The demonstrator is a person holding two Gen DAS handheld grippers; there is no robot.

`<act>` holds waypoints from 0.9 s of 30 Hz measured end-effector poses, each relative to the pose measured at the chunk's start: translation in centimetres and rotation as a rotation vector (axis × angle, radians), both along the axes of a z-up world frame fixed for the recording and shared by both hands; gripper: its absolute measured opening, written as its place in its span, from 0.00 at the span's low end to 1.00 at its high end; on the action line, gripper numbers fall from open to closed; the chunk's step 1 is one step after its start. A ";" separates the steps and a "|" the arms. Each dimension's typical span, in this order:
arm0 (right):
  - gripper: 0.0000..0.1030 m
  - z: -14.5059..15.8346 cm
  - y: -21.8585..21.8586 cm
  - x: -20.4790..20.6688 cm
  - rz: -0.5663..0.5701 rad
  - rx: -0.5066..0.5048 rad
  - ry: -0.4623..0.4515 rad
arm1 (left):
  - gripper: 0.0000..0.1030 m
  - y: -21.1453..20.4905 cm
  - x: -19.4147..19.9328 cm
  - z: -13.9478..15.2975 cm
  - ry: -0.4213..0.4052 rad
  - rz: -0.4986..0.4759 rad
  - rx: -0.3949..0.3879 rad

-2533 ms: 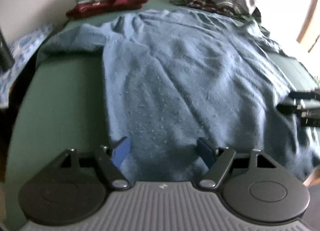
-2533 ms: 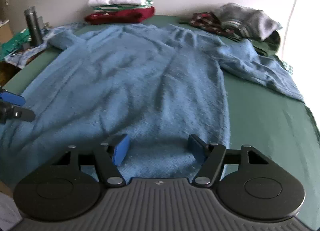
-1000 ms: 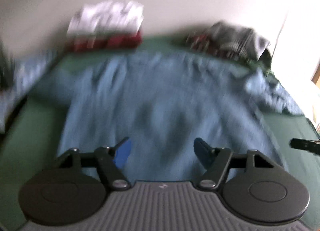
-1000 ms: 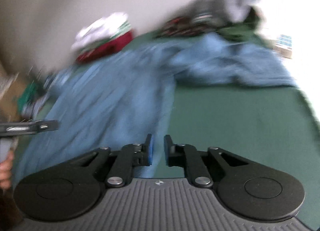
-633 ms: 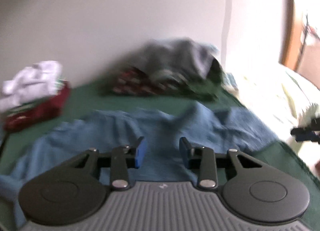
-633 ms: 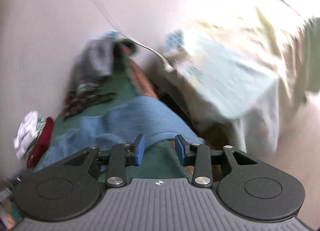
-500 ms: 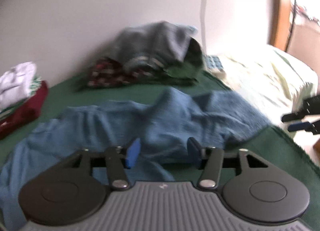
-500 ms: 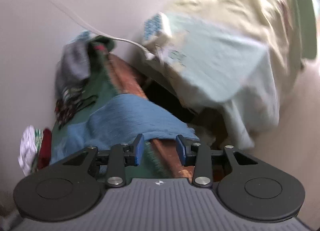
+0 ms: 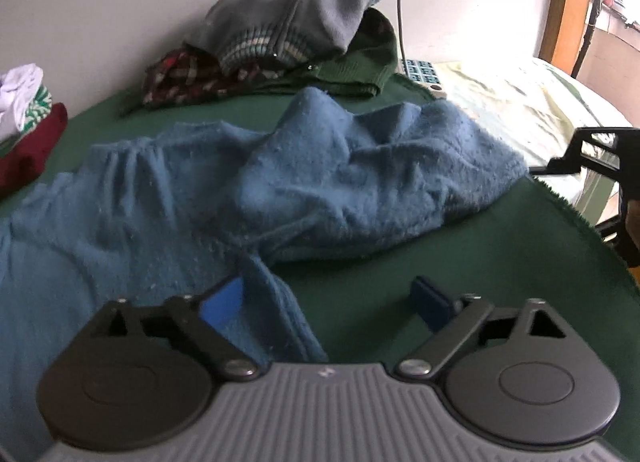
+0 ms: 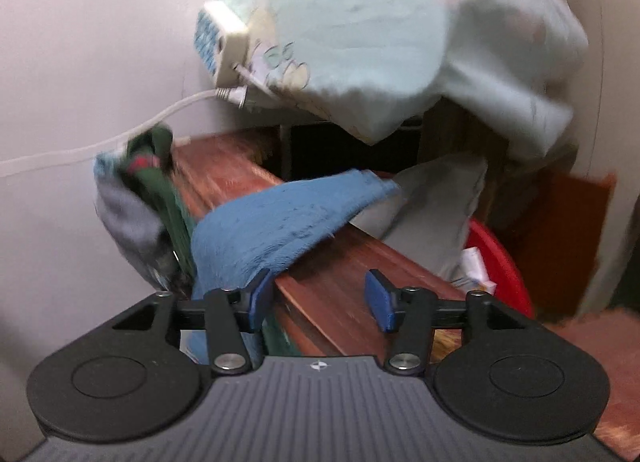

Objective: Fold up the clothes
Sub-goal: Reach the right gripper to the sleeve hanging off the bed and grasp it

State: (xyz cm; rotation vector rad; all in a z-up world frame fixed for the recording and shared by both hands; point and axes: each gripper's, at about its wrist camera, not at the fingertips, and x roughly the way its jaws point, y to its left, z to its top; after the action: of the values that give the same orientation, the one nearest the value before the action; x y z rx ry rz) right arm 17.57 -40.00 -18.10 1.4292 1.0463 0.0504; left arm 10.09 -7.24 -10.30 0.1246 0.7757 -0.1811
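Observation:
A blue sweater [image 9: 168, 198] lies spread on the green table cover [image 9: 500, 262], its right sleeve [image 9: 380, 182] bunched up near the table's right edge. My left gripper [image 9: 326, 300] hovers open low over the cover, its left finger against the sweater's side hem. At the right border of the left wrist view, my right gripper [image 9: 592, 154] is held by a hand beyond the sleeve end. In the tilted right wrist view, the sleeve cuff [image 10: 280, 222] hangs over the wooden table edge [image 10: 340, 274]. There my right gripper [image 10: 320, 300] is open, its left finger beside the cuff.
An unfolded pile with a grey sweater [image 9: 288, 22] sits at the back by the wall. A folded stack [image 9: 24, 130] is at the far left. A bed with a pale sheet [image 9: 520, 102] and a power strip [image 9: 420, 74] lie beyond the table. A red basin [image 10: 500, 262] is below.
Both grippers have swung from the sweater's hem toward its right sleeve. The right gripper was shut, then opened, now wider. The left gripper narrowed and has opened wide again.

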 end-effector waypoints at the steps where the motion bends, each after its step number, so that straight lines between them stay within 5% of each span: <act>1: 0.53 -0.1 -0.1 0.0 -0.015 0.011 -0.001 | 0.99 0.1 -0.1 -0.2 -0.003 0.005 -0.007; 11: 0.57 -0.8 -0.7 -0.4 -0.161 0.124 -0.010 | 0.99 0.3 -0.9 -1.4 -0.045 0.039 -0.051; 23: 0.60 -2.5 0.9 3.4 -0.091 0.122 -0.012 | 0.99 0.3 -1.0 -1.6 -0.057 0.049 -0.057; 27: 0.55 -2.7 1.2 5.5 -0.071 0.066 -0.096 | 0.99 0.3 -1.0 -1.6 -0.058 0.049 -0.058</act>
State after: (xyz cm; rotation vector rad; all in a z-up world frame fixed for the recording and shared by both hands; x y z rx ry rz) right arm 23.03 -38.84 -20.83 1.5080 0.9214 0.1016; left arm 9.11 -6.95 -11.93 0.0562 0.7148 -0.1531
